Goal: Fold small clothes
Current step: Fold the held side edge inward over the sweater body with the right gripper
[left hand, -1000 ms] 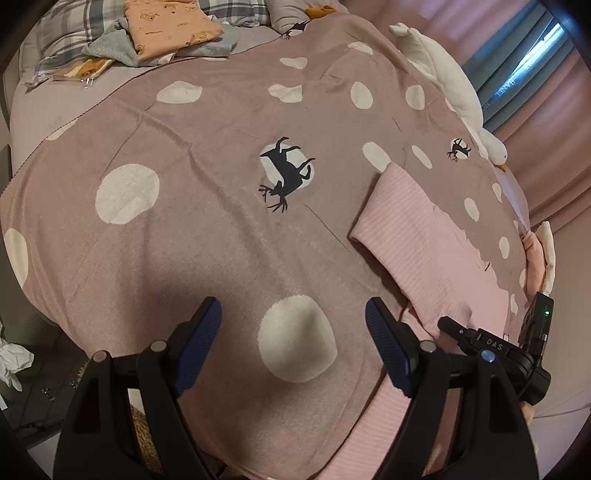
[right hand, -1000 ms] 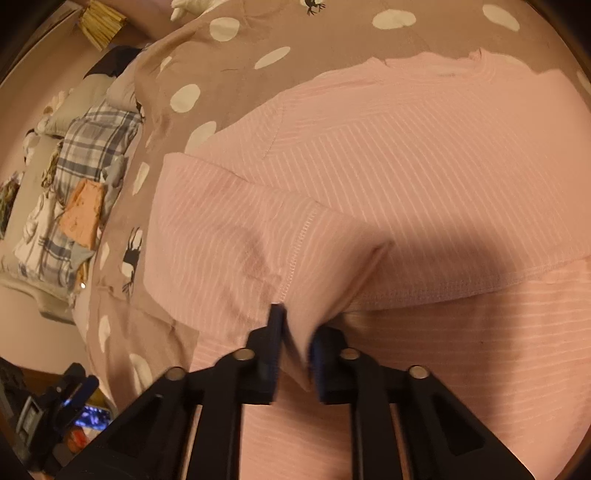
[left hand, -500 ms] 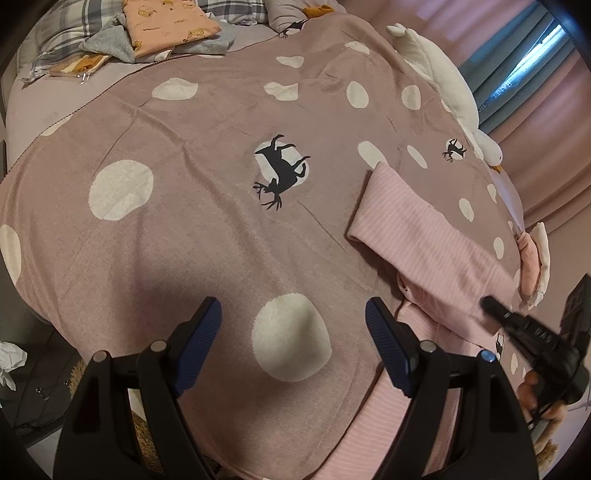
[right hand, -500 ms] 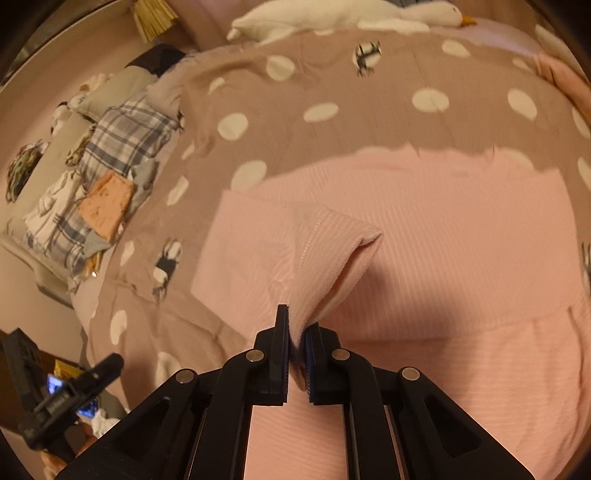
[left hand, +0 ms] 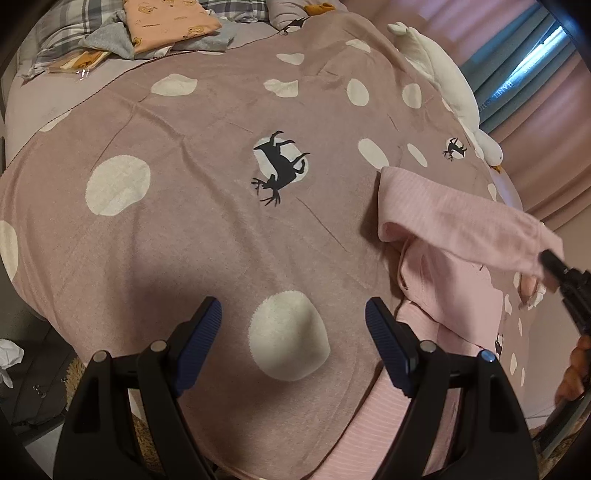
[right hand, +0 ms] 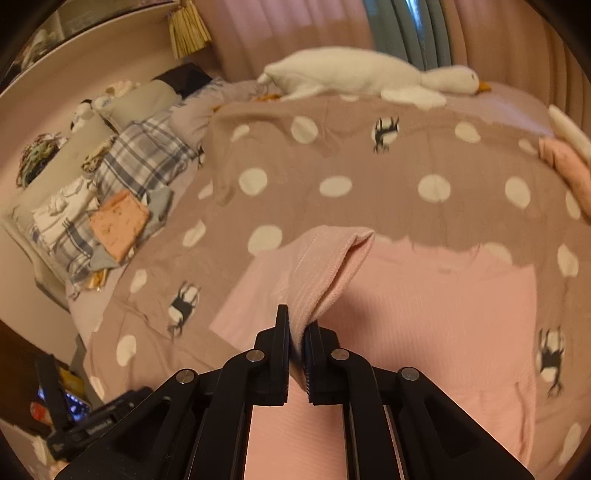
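A pink ribbed shirt point(right hand: 436, 314) lies spread on the dotted brown blanket point(right hand: 369, 155). My right gripper point(right hand: 297, 328) is shut on the shirt's sleeve point(right hand: 325, 269) and holds it lifted above the shirt body. In the left wrist view the lifted sleeve point(left hand: 450, 218) stretches to the right toward the right gripper point(left hand: 554, 266) at the frame edge. My left gripper point(left hand: 293, 325) is open and empty, hovering over the blanket point(left hand: 184, 229) left of the shirt point(left hand: 454, 295).
A white goose plush point(right hand: 362, 74) lies along the far edge of the bed. Folded clothes, one orange point(left hand: 170, 22), and plaid bedding point(right hand: 144, 158) lie at the head of the bed. Pink curtains point(left hand: 554, 155) hang behind. Another pink item point(right hand: 565, 166) lies at right.
My right gripper has lifted the sleeve higher and pulled it back and to the right, off the shirt body. My left gripper has stayed open in about the same place.
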The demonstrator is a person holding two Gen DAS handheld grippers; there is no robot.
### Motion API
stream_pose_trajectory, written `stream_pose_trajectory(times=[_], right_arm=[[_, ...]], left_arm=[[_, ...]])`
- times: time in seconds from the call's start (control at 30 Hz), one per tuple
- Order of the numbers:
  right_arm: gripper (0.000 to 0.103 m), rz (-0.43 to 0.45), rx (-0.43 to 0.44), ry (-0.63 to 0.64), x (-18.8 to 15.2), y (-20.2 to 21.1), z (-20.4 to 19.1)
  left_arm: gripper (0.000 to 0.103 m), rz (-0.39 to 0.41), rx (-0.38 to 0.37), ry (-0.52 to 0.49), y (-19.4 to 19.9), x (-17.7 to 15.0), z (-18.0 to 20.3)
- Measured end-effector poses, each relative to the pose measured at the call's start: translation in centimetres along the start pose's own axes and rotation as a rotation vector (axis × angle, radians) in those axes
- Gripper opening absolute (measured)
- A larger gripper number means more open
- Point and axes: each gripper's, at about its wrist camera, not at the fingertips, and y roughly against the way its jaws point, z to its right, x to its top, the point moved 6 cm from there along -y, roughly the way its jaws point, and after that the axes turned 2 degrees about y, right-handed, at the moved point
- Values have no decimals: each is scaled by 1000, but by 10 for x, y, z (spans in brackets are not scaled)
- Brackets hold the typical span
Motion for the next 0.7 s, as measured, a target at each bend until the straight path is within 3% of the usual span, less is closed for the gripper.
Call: stream_pose_trajectory(times=[0.7], right_arm=[[8,100,-61,6,29,40,19]], left_arm=[[80,-23,-9,-32,-9,-6,12]])
